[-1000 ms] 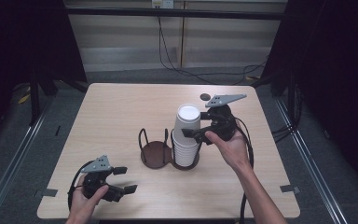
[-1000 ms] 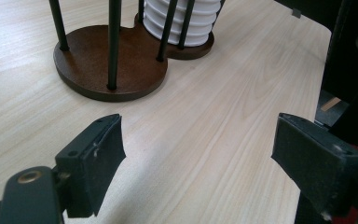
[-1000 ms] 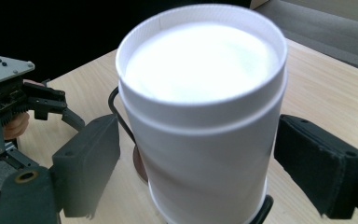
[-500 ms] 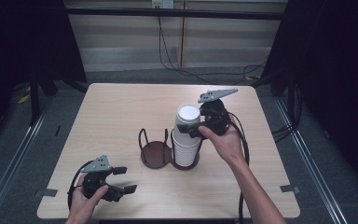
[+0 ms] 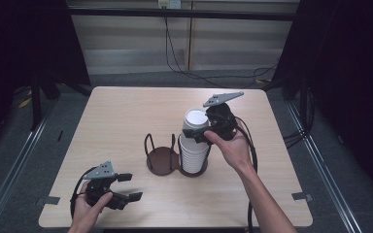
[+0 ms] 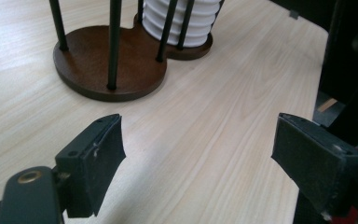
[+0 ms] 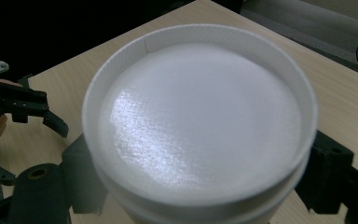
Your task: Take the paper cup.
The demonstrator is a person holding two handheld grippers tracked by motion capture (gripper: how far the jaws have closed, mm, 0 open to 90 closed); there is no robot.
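Wooden tabletop [image 5: 126,116]: right gripper [image 5: 200,136] jaws pinching top cup [image 5: 196,119] of stack mid-tabletop; left gripper [image 5: 126,187] jaws spread, near-left corner

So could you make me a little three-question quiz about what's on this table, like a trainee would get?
1. True or false: the left gripper holds a cup.
2. What do the right gripper's jaws sit around? A) the top cup of the stack B) the holder's empty ring C) a cable
3. How many round bases does the brown cup holder have?

Key: 1. False, its jaws are open and empty. 2. A. 3. Two, joined.
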